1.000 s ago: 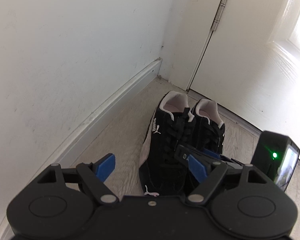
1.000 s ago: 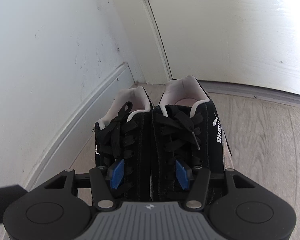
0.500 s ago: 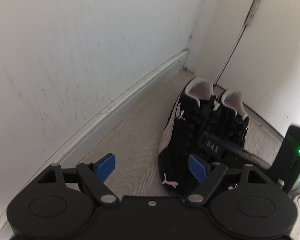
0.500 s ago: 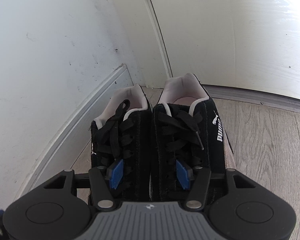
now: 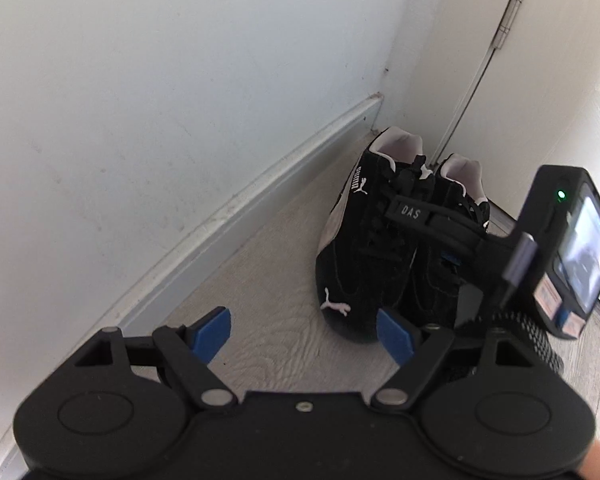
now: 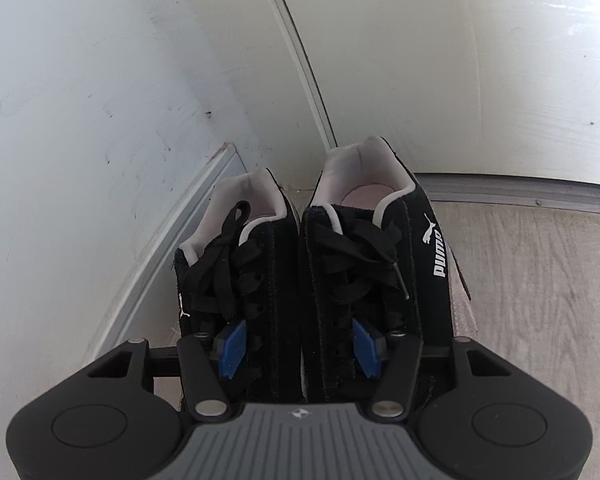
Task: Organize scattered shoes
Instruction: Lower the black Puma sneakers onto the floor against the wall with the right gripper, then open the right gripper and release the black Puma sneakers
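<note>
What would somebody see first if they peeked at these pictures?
A pair of black sneakers, side by side in the corner where the white wall meets the door. The right gripper squeezes both together, its blue fingers in the laces. The left gripper hangs open nearby.

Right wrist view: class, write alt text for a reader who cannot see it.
The right claw has its blue pads closed around the touching inner sides of a pair of black suede lace-up sneakers. The pair sits side by side on pale wood-look flooring, heels toward the corner where a white wall meets a white door.
</note>
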A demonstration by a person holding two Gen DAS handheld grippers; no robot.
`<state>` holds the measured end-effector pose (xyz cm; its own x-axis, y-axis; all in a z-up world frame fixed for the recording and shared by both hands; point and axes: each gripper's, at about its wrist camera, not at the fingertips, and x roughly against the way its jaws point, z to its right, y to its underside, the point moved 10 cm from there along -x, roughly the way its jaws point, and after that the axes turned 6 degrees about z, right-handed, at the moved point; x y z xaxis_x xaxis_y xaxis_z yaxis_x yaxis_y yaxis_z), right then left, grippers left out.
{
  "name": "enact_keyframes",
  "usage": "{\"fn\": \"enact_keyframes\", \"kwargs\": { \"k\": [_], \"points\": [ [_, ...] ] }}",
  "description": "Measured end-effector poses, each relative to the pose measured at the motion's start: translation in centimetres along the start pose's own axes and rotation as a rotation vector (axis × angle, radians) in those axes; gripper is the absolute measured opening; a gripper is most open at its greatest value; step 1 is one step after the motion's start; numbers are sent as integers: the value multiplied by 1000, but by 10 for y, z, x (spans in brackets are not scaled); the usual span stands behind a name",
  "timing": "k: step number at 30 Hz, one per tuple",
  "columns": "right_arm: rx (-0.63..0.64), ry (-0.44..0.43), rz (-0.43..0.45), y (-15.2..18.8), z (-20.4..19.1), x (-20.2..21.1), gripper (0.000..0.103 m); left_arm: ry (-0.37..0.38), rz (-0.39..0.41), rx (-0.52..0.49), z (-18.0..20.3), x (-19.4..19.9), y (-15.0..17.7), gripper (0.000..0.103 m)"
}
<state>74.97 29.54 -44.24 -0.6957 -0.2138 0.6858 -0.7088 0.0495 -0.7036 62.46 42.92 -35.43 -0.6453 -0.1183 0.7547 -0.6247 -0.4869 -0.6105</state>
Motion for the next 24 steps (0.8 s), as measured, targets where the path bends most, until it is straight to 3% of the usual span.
{"fn": "enact_keyframes", "kwargs": {
  "k": [9,15,19,24],
  "points": [
    [30,22,-16,-8,-8,-14,61,-20,-7,88,-10,8,8,81],
    [48,-15,15,-12,-2,8,65,19,-20,64,-3,24,13,81],
    [33,9,55,-16,21,38,66,47,-19,38,7,31,12,81],
    [51,45,103,-5,81,89,67,66,-10,11,34,35,27,81]
  ]
}}
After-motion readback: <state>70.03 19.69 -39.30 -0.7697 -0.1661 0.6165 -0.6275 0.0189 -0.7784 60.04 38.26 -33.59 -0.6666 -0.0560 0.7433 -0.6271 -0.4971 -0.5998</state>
